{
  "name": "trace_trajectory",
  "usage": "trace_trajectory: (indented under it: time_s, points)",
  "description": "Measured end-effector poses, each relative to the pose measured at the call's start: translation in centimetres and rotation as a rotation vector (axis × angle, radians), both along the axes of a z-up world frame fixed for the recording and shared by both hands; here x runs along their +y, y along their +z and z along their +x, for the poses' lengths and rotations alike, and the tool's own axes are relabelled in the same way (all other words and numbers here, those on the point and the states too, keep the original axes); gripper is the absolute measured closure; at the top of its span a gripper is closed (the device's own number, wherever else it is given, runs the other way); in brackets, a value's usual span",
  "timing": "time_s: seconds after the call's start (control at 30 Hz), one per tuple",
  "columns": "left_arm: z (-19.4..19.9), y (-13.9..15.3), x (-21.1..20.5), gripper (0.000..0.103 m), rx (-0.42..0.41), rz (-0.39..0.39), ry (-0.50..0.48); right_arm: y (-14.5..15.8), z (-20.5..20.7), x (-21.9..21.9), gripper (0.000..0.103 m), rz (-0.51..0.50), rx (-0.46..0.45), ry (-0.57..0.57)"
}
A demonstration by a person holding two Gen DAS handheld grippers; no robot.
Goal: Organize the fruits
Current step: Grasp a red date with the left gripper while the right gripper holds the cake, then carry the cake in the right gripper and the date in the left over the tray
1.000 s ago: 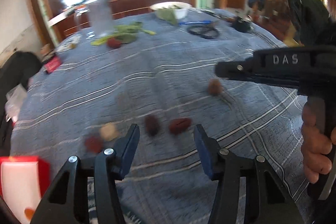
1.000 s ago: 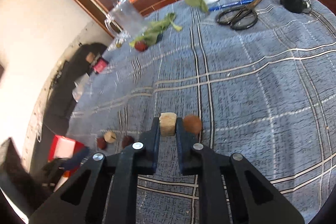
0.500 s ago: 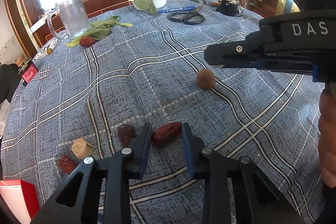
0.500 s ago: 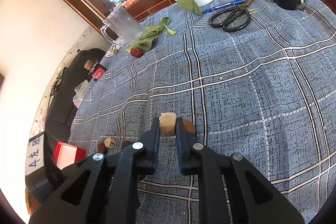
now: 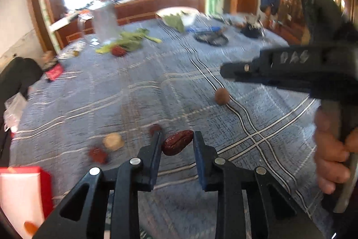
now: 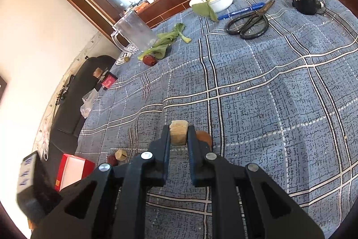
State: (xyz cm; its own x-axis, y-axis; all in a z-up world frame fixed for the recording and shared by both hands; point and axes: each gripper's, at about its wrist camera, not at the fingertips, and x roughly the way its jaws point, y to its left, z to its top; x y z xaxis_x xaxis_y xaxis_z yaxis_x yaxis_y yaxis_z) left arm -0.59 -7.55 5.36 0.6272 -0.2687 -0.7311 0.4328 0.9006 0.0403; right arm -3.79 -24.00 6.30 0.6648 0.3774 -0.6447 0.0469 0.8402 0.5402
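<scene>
Wrinkled dark-red date (image 5: 177,142) caught between 2 black fingers, lying slantwise, lifted clear of the blue plaid cloth. Pale tan cut chunk (image 6: 178,132) pinched upright between the other pair of fingers. Round brown fruit (image 5: 222,95) alone on the cloth, partly hidden in the right wrist view. Small pale chunk (image 5: 113,141) and 2 dark-red fruits (image 5: 97,155) just beside it near the cloth's edge; another red fruit (image 6: 149,59) far off by green leaves

Both wrist views close, angled down over plaid tablecloth (image 6: 257,91); both catch white bowl (image 6: 220,0), scissors (image 6: 248,25).
</scene>
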Motion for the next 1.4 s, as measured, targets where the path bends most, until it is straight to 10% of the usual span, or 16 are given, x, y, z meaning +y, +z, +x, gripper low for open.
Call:
trace_trajectory:
  time_s: [0.3, 0.63, 1.03, 1.4]
  points:
    - [-6.2, 4.7, 10.6, 0.076, -0.079, -0.051, 0.281, 1.2, -1.1, 3.2, 0.087, -0.023, -0.076, 0.093]
    - [-10.2, 2.9, 24.7, 0.076, -0.056, -0.008, 0.604, 2.3, -4.3, 13.4, 0.086, -0.037, -0.095, 0.320]
    - [-13.4, 1.7, 30.4, 0.076, -0.066, -0.003, 0.715, 2.9, -9.7, 30.2, 0.086, -0.080, -0.132, 0.638]
    - [-14.6, 0.4, 33.4, 0.076, -0.042, 0.004, 0.761, 0.6, -13.1, 36.7, 0.087, -0.148, -0.106, 0.786]
